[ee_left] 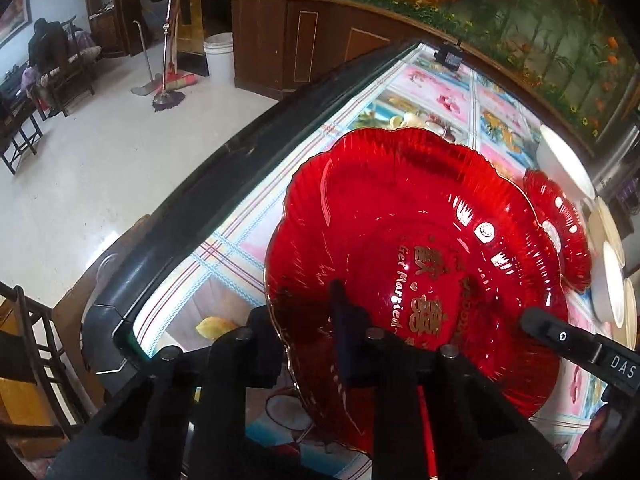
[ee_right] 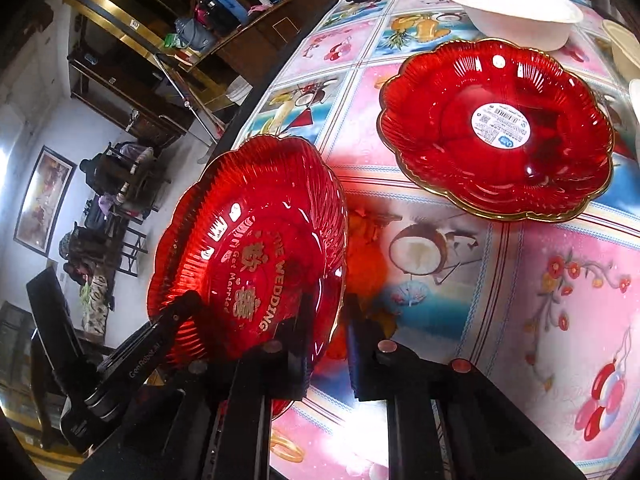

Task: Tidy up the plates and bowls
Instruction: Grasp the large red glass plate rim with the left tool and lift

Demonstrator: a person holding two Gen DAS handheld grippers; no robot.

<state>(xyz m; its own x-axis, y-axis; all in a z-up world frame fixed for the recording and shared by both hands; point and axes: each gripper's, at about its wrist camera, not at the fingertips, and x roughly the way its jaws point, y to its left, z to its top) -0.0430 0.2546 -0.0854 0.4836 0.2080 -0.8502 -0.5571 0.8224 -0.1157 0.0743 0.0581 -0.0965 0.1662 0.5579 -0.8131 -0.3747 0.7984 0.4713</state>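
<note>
A large red scalloped plate (ee_left: 400, 216) with gold lettering is held between both grippers, tilted over the patterned table (ee_left: 432, 92). My left gripper (ee_left: 300, 320) is shut on its near rim, one finger inside the dish and one outside. The right gripper (ee_left: 560, 336) grips the plate's right rim. In the right wrist view the same plate (ee_right: 248, 240) leans left, with my right gripper (ee_right: 330, 320) shut on its rim and the left gripper (ee_right: 180, 308) on the opposite edge. A second red plate (ee_right: 496, 128) with a white sticker lies flat on the table (ee_right: 520, 280).
A white bowl (ee_right: 516, 4) stands behind the second plate, and more white bowls (ee_left: 612, 280) and pale plates line the table's right side. A small black device (ee_left: 450, 56) sits at the far end. The dark table edge (ee_left: 200, 184) borders open floor, with a wooden chair (ee_left: 32, 360) close by.
</note>
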